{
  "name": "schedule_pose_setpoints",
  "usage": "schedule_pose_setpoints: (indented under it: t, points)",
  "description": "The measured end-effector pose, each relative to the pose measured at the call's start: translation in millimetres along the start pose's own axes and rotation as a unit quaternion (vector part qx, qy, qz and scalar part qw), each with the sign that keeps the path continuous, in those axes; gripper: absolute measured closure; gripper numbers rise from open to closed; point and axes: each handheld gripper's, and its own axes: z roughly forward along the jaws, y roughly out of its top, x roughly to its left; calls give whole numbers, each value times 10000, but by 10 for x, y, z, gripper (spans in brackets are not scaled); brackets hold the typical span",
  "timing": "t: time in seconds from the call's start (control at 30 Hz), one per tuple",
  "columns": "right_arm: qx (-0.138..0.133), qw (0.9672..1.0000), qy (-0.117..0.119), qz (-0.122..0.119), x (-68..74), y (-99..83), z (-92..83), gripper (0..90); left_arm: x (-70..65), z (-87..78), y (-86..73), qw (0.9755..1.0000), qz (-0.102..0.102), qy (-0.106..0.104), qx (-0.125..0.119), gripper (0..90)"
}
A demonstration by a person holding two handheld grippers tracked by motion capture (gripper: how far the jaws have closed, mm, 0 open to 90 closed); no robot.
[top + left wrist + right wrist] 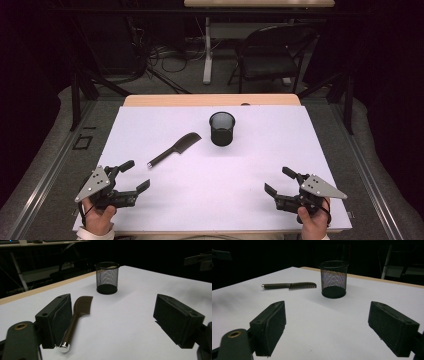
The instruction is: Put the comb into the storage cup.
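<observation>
left gripper (pixel 134 176) jaws spread, empty; comb (pixel 175 149) lay just ahead of it, mesh cup (pixel 222 128) farther ahead. comb looked light, stiff (slick metal-tipped handle): pinch mid-handle. right gripper (pixel 278 182) also spread.

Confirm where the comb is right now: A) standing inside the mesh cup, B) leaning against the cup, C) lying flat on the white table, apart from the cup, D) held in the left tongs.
C: the comb lies flat on the table, apart from the mesh cup.
</observation>
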Motion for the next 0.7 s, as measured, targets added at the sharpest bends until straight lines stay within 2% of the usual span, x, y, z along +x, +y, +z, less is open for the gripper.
schedule_pose_setpoints:
  t: [0.13, 0.27, 0.33, 0.43, 0.5, 0.53, 0.7]
  points:
    - [35, 10000, 5, -23, -4, -11, -6, 145, 0, 71, -4, 9996, 12, 262, 132, 157]
    - [102, 9999, 16, -62, 2, -14, -8, 145, -1, 173, -27, 9983, -197, 399, 376, 158]
    - [138, 9999, 33, -74, -1, -25, 3, 145, 0, 213, -42, 9976, -257, 304, 568, 159]
    - [144, 9999, 38, -61, -5, -27, 7, 146, -18, 215, -44, 9975, -150, 286, 627, 163]
    - [138, 9999, 55, -75, 4, -27, 12, 146, -20, 214, -42, 9974, -193, 265, 649, 163]
    - [172, 9998, 75, -93, 11, -26, 9, 146, -16, 207, -47, 9973, -211, 162, 691, 163]
    - [197, 9997, 85, -124, 42, -29, 25, 146, -20, 188, -41, 9969, -238, -2, 753, 167]
